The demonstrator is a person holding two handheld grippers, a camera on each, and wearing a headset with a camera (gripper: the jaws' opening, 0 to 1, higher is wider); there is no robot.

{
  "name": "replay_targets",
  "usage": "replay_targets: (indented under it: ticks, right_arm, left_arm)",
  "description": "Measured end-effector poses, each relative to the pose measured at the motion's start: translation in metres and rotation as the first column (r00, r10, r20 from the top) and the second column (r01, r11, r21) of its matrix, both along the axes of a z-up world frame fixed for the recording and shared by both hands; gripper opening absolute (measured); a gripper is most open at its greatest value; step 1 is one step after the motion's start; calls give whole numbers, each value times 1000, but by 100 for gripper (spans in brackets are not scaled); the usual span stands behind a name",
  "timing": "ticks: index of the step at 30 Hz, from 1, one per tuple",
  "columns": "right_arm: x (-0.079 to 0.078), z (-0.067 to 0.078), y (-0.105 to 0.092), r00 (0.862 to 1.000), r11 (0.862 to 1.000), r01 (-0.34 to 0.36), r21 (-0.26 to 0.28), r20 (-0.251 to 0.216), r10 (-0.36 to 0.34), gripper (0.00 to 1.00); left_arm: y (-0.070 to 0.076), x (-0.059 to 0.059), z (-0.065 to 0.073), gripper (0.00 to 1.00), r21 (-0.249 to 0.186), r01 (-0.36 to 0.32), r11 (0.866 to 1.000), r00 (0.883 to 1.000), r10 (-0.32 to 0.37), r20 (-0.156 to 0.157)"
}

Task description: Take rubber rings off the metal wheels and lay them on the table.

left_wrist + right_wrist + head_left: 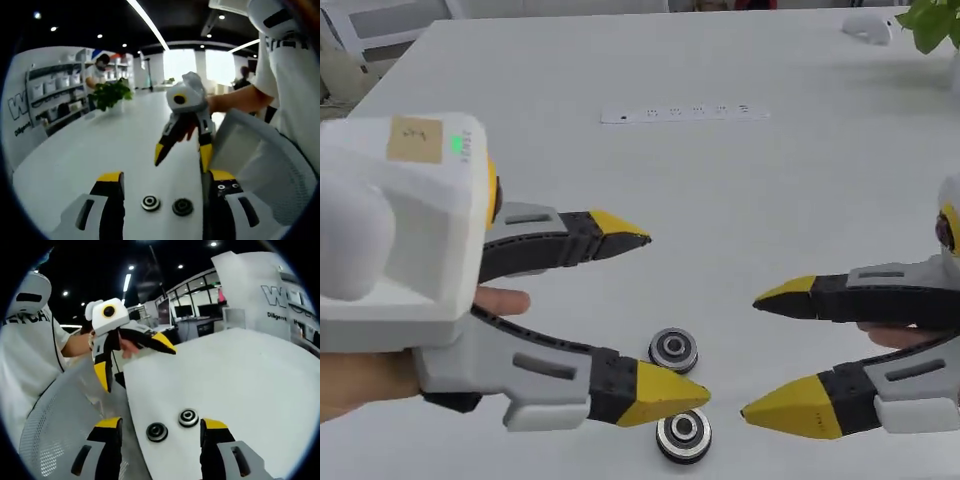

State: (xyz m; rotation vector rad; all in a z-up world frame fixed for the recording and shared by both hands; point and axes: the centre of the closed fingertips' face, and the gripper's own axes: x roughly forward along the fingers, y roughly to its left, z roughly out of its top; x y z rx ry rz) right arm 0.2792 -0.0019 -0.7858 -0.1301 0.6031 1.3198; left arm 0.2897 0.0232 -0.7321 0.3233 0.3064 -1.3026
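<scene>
Two small metal wheels with black rubber rings lie flat on the white table [800, 180] near its front edge: one wheel [674, 349] farther back, the other wheel [684, 436] closer to me. My left gripper [675, 315] is open, and its lower jaw tip hovers between the two wheels. My right gripper [751, 355] faces it from the right, also open and holding nothing. In the left gripper view both wheels [150, 202] [182, 206] sit between my own jaws [166, 176], with the right gripper [181, 160] beyond. In the right gripper view the wheels [157, 431] [188, 417] lie just ahead of its jaws [161, 423].
A white power strip [685, 113] lies mid-table farther back. A green plant [932, 22] and a white object [868, 25] stand at the far right corner. A white mesh chair [60, 430] sits at the table's near edge. A person [102, 70] stands by shelves in the distance.
</scene>
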Motion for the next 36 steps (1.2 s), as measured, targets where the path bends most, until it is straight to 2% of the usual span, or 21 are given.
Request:
replay_targets:
  ticks: [3,6,8,9,12,15,16,18,20,23,28,33,36]
  right_arm:
    - [-5,-11,3,998,998,-55,-43,17,56,55]
    - [-8,-18,6,996,995,-86,-57,24,87,51]
    - [-9,-23,8,994,992,-103,-66,30,106,48]
    - [-9,-26,8,993,992,-107,-69,34,110,46]
    - [-8,-34,8,992,990,-115,-76,41,118,41]
    - [-7,-40,10,992,991,-111,-70,48,114,38]
    - [-7,-41,11,992,991,-113,-67,48,116,37]
    - [-8,-46,14,991,991,-119,-66,50,123,36]
    - [-11,-51,15,989,988,-134,-71,45,138,34]
    - [-12,-59,15,989,987,-138,-80,38,142,32]
    - [-15,-65,15,988,985,-148,-89,36,151,29]
    - [-18,-72,16,985,980,-165,-110,40,171,26]
    - [-18,-77,16,983,978,-171,-120,42,177,25]
  left_arm:
    - [-5,-4,-9,66,-10,9,1000,1000,-10,-26]
    - [-7,-6,-18,63,-10,19,1000,1000,-19,-24]
    - [-7,-5,-27,62,15,23,1000,1000,-23,-20]
    - [-6,-5,-30,61,19,23,1000,1000,-23,-18]
    - [-4,-4,-39,59,33,31,999,999,-30,-37]
    - [-2,-1,-44,52,22,23,999,999,-23,-25]
    - [-3,0,-47,51,18,21,1000,999,-21,-30]
    - [-2,0,-57,50,33,11,999,998,-9,-68]
    - [-3,1,-65,48,34,6,999,997,-4,-73]
    - [-3,-1,-74,42,42,4,999,997,-1,-73]
    - [-4,-6,-82,38,43,12,999,997,-8,-83]
    - [-4,-14,-94,35,74,43,996,997,-38,-71]
    - [-4,-17,-105,33,93,46,995,994,-36,-107]
